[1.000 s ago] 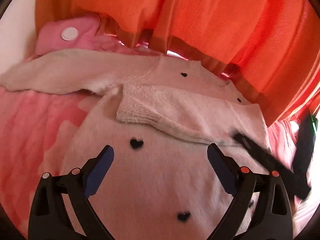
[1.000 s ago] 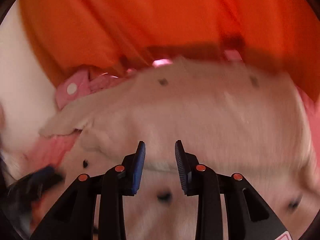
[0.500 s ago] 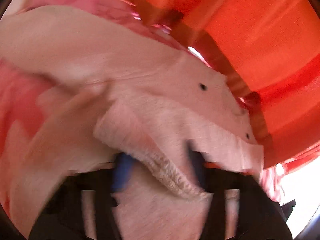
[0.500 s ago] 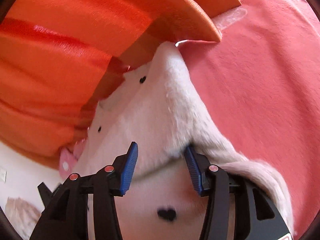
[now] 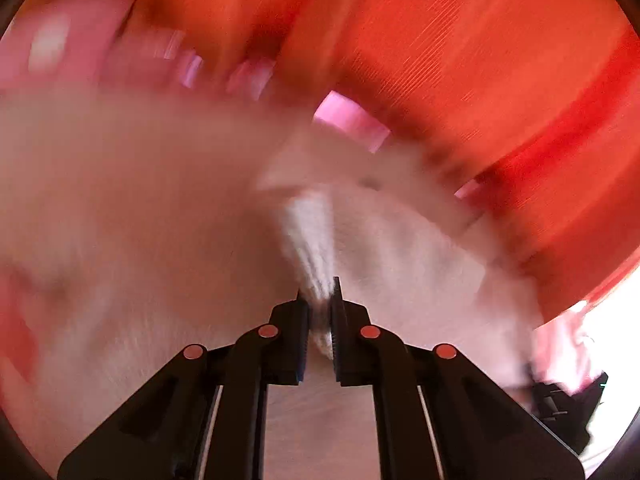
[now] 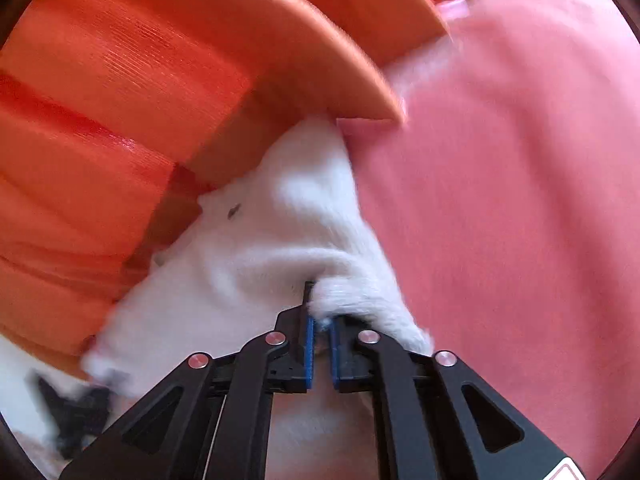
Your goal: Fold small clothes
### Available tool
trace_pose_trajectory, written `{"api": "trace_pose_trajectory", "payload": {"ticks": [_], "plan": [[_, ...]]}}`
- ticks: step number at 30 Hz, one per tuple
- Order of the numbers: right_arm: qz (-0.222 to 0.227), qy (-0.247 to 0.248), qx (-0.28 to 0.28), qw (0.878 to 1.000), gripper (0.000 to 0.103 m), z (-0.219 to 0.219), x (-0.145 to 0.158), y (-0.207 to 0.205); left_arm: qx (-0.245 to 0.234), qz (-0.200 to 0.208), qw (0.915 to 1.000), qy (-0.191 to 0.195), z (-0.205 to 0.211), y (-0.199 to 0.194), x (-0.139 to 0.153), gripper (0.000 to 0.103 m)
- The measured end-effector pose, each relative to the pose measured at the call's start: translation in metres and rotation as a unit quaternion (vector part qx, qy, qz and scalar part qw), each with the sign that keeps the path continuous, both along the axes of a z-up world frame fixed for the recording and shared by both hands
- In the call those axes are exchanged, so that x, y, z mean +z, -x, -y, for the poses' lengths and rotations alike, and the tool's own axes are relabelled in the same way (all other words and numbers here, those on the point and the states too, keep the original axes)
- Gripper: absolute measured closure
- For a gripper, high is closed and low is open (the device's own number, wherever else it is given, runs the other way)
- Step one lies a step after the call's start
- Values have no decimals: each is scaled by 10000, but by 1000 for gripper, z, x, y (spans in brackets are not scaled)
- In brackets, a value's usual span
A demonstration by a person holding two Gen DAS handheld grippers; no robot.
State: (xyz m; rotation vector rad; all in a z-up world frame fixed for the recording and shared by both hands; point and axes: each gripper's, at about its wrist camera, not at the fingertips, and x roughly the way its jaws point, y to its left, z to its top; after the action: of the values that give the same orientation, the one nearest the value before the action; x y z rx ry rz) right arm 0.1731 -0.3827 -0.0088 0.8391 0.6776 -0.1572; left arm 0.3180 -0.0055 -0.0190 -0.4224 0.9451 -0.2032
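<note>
A fuzzy cream sweater with small black hearts lies on a pink blanket. My left gripper is shut on the ribbed cuff of the folded sleeve, pinched between its jaws; this view is blurred by motion. My right gripper is shut on a bunched edge of the same sweater, with fabric draped over its right finger. The other gripper shows as a dark shape at the lower right of the left wrist view and at the lower left of the right wrist view.
An orange curtain hangs close behind the sweater and fills the top of both views. A pink garment with a white dot lies at the far left.
Both grippers went from open to shut on the sweater. The left one moved forward onto the sleeve cuff. The right one swung to the sweater's side edge and closed on it.
</note>
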Motion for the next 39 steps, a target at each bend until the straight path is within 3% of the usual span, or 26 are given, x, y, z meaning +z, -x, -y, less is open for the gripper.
{"api": "trace_pose_trajectory", "payload": {"ticks": [2,6,9,11,13,16,17,19,20,22,24,25,26,27,29,30,31,33,34,35,36,37,39], "plan": [[-55,125,14,9999,97,-2,4,2,86,340,9981,511,-11,10,-8,94],[-177,146,-105,9997,96,-6,4,7,180,393,9933,1076,-25,14,-11,93],[-333,-5,-724,9968,96,-4,20,18,242,478,9891,1372,-34,20,-11,93],[-190,367,-1145,9926,89,-16,40,25,355,521,9842,1653,-40,23,-13,93],[91,995,-1111,9888,85,-29,62,27,361,486,9850,1617,-35,25,-9,93],[272,1100,-516,9922,85,-49,69,4,328,487,9895,1319,-22,18,-5,92],[156,1049,-344,9938,85,-52,63,-5,323,485,9897,1307,-25,20,-4,92],[-638,1085,-86,9920,85,-55,37,-26,325,488,9891,1352,-28,21,-6,92],[-957,931,-144,9909,94,-51,21,-26,329,489,9884,1397,-29,21,-7,92],[-763,672,-353,9942,98,-44,24,-13,333,491,9879,1431,-31,20,-9,92],[-551,804,-305,9948,87,-44,38,-8,329,491,9880,1430,-31,20,-9,92],[-582,1111,-383,9914,87,-45,41,-7,331,489,9879,1436,-30,20,-10,92],[-882,1336,-441,9861,86,-45,35,-10,328,492,9874,1469,-31,21,-9,91],[-1106,1402,-407,9831,92,-45,26,-16,348,493,9868,1500,-32,21,-8,91],[-1082,1550,-518,9806,93,-48,27,-11,565,547,9853,1519,-42,25,0,84],[-1040,1531,-480,9816,84,-51,34,-9,713,622,9840,1512,-50,27,7,82],[-785,1476,-365,9853,83,-57,44,-6,884,745,9812,1543,-62,30,17,77],[-511,1549,-268,9862,79,-67,58,-2,1537,1036,9688,1643,-103,43,40,57],[-451,1603,-177,9859,77,-72,62,-1,1955,1080,9607,1646,-124,51,46,39],[-417,1586,-83,9864,73,-75,63,-1,2562,1067,9474,1598,-154,64,50,31],[-406,1536,-3,9873,73,-78,63,-3,3076,994,9340,1521,-182,73,49,29],[-424,1455,91,9884,73,-82,62,-2,3311,926,9276,1463,-201,77,47,28],[-466,1322,208,9899,73,-87,60,-3,3661,588,9229,1040,-255,76,40,28]]}}
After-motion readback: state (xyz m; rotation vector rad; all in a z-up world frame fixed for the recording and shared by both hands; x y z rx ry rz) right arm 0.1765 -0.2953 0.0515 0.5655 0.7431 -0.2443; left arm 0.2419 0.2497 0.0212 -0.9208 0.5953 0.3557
